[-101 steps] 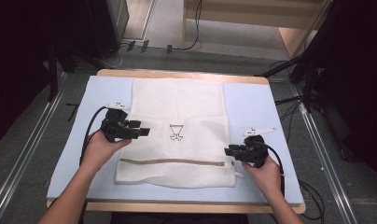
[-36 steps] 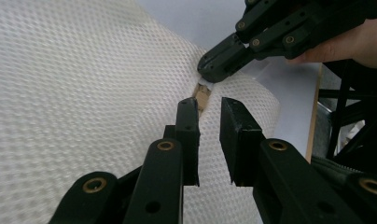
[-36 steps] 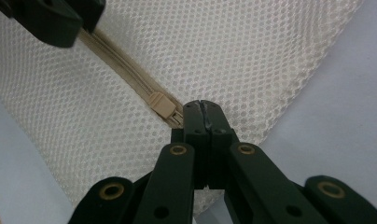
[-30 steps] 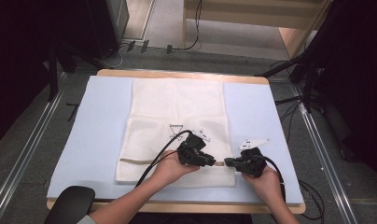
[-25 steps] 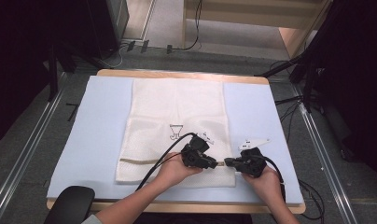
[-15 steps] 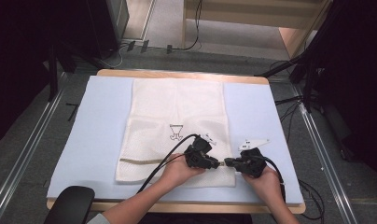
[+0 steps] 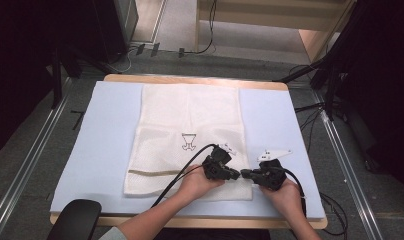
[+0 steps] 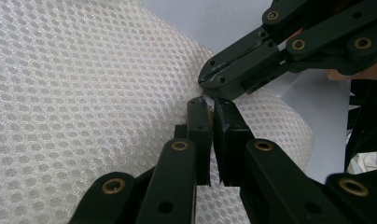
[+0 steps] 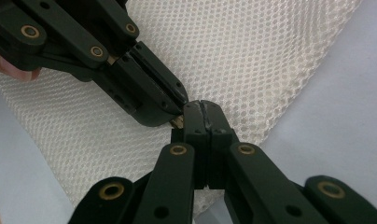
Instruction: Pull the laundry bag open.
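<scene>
While both grippers meet tip to tip at the zipper's [image 7: 155,172] right end on the mesh bag [image 7: 190,120], the left gripper [image 7: 234,175] has just clenched on the small pull there. The right gripper [image 7: 244,174] is clenched on the bag edge beside it, so the zipper line runs away leftward from both.

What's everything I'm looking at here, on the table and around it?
Mesh laundry bag: one, white with a small dark logo, flat on the middle of the mat, zip near its front edge.
Mat: one, pale blue, covering the table.
Table: one, light wood, edge showing round the mat.
Cables: several, black, on the grey floor beside the table.
Chair back: one, black, front left corner.
Left gripper: one, black, jaws just closed, at the bag's front right corner.
Right gripper: one, black, shut, tip to tip with the left.
Hands: two, one holding each gripper.
</scene>
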A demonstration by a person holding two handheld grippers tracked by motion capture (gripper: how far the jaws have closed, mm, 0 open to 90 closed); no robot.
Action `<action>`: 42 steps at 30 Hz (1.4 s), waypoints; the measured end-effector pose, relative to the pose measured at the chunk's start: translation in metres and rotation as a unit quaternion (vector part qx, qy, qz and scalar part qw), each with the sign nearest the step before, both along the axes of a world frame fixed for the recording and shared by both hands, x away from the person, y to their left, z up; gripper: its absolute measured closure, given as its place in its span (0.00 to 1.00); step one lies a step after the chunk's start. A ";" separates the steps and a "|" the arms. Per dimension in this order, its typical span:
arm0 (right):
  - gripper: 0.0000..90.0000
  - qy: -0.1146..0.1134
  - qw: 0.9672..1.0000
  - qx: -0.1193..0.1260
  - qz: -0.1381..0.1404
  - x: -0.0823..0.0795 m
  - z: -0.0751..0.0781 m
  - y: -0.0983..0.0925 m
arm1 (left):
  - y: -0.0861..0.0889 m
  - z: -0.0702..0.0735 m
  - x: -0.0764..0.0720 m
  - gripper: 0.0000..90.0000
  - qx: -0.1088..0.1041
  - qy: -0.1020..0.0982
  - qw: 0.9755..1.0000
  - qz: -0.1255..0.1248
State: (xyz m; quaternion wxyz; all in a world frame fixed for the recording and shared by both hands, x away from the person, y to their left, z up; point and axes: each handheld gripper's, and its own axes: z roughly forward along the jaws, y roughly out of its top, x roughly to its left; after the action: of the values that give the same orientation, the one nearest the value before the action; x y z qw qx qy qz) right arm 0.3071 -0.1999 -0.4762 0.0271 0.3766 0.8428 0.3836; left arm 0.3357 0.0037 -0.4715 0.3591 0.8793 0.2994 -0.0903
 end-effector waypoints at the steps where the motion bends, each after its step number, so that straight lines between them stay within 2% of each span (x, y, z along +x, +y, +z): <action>1: 1.00 0.000 1.000 0.000 0.000 0.000 0.000 0.000 | 0.000 0.000 0.000 0.97 0.001 0.002 1.000 -0.001; 7: 1.00 -0.008 1.000 -0.006 0.005 -0.001 0.000 0.001 | 0.001 0.000 0.005 0.98 -0.006 0.030 1.000 0.002; 9: 1.00 0.005 1.000 -0.002 -0.004 0.000 0.000 0.001 | 0.002 0.001 0.006 0.98 -0.003 0.032 0.999 -0.001; 16: 1.00 0.000 1.000 0.003 0.003 0.000 -0.001 0.001 | 0.007 0.002 0.008 0.99 -0.004 0.047 0.999 -0.005; 20: 1.00 0.001 1.000 0.002 0.005 -0.001 -0.001 0.002 | 0.010 0.004 0.008 0.99 0.002 0.049 0.999 -0.004; 22: 1.00 0.001 1.000 -0.002 0.006 -0.001 0.000 0.002 | 0.018 0.007 0.011 0.99 0.005 0.047 0.999 -0.005; 23: 1.00 -0.002 1.000 -0.002 0.007 -0.001 -0.001 0.001 | 0.025 0.008 0.012 0.99 0.006 0.058 0.998 -0.004; 27: 1.00 -0.003 1.000 0.001 0.011 -0.001 -0.001 0.001 | 0.032 0.010 0.008 0.99 0.006 0.046 0.999 -0.004; 28: 1.00 -0.010 1.000 -0.003 0.013 -0.001 -0.001 0.002 | 0.032 0.010 0.008 0.99 0.003 0.046 0.999 -0.004; 29: 1.00 -0.012 1.000 -0.004 0.012 -0.002 -0.001 0.002 | 0.033 0.009 0.009 0.99 0.001 0.053 0.999 -0.007; 31: 1.00 -0.012 1.000 -0.004 0.014 -0.002 -0.001 0.002 | 0.035 0.010 0.010 0.99 0.001 0.054 0.998 -0.008; 32: 1.00 -0.012 1.000 0.000 0.012 -0.001 -0.002 0.002 | 0.036 0.009 0.010 0.99 -0.004 0.063 0.998 -0.004; 35: 1.00 -0.007 1.000 0.005 0.012 0.000 -0.002 0.001 | 0.038 0.010 0.010 0.99 -0.005 0.065 0.998 -0.006; 40: 1.00 -0.008 1.000 0.002 0.014 -0.001 -0.002 0.001 | 0.040 0.013 0.008 0.99 0.006 0.048 0.999 -0.010; 42: 1.00 -0.005 1.000 0.005 0.011 -0.001 -0.002 0.000 | 0.043 0.013 0.008 0.99 0.008 0.051 0.999 -0.008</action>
State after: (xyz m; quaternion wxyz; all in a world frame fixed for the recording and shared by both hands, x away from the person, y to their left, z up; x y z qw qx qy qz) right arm 0.3064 -0.1994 -0.4779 0.0257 0.3653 0.8450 0.3897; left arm 0.3437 0.0463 -0.4588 0.3358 0.8786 0.3110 -0.1360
